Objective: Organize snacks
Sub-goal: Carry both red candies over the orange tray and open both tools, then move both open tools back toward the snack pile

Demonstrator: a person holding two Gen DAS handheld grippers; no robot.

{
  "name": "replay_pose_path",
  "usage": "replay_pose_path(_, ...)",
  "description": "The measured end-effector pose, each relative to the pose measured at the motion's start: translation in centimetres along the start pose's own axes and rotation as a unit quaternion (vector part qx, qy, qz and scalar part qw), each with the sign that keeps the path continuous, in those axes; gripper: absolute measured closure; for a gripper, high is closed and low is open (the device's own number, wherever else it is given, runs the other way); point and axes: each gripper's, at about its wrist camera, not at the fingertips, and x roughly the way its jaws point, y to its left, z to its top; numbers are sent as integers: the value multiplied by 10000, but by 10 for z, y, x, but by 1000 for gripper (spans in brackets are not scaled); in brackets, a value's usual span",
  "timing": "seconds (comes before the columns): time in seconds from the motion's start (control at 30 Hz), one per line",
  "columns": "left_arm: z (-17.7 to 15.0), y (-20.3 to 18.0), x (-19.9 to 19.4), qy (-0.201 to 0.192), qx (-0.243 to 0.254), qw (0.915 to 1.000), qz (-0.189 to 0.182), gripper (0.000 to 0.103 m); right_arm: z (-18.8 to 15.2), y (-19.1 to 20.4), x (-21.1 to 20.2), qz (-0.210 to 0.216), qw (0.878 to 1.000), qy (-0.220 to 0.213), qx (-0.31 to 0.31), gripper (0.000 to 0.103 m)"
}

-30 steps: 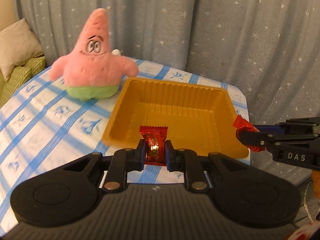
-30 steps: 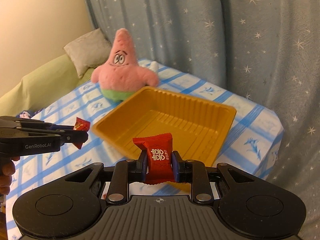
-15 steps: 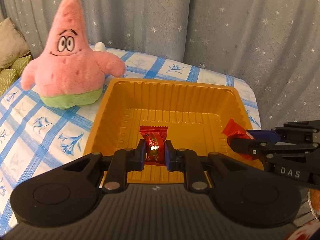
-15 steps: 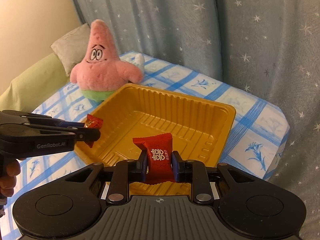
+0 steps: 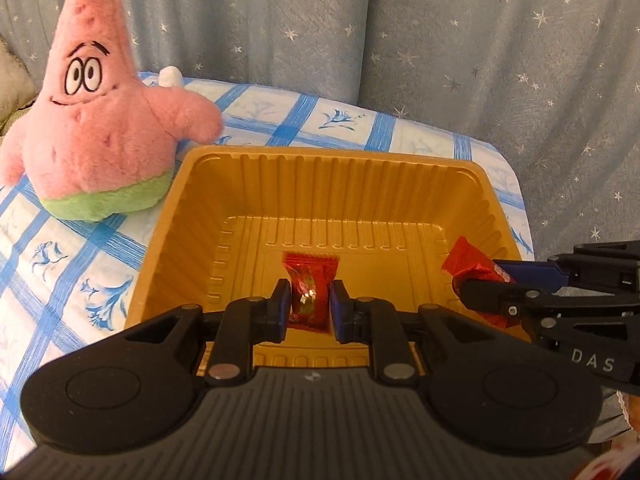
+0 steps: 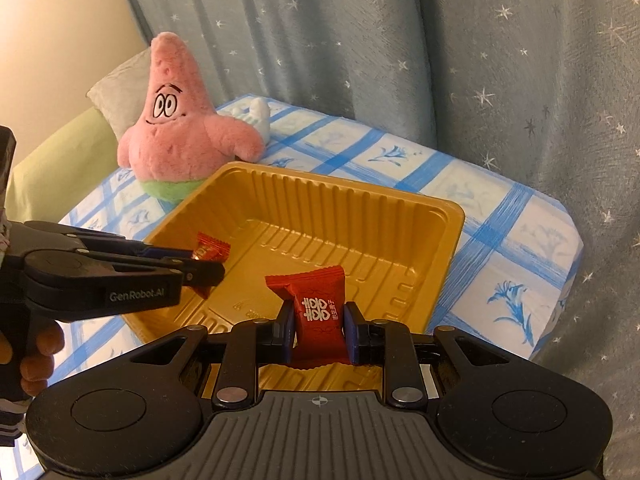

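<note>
An empty gold plastic tray (image 5: 332, 184) sits on the blue-checked tablecloth; it also shows in the right wrist view (image 6: 340, 208). My left gripper (image 5: 309, 306) is shut on a red candy with a shiny gold centre (image 5: 310, 292), held over the tray's near part. My right gripper (image 6: 318, 326) is shut on a red candy with white characters (image 6: 318, 308), held over the tray's near edge. Each gripper shows in the other's view: the right gripper (image 5: 476, 280) at the tray's right side, the left gripper (image 6: 206, 260) at its left side.
A pink star plush toy (image 5: 92, 112) stands on the cloth just left of the tray, also in the right wrist view (image 6: 180, 132). A small white object (image 6: 256, 114) lies behind it. Blue starred curtains (image 5: 440, 40) hang behind. The table edge (image 6: 560, 240) drops off at right.
Both grippers have moved forward and lower with their candies, from outside the tray's near rim to over its inside. The tray and plush have not moved.
</note>
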Motion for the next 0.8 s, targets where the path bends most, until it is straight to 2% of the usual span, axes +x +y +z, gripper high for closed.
replay_pose_path(0.63,-7,19,-15,-41,-234,9997,100,84,8,8,13,47,9999,4,-92,77)
replay_pose_path(0.8,-10,25,-22,-83,-323,9993,147,79,14,11,17,96,9998,-140,-96,77)
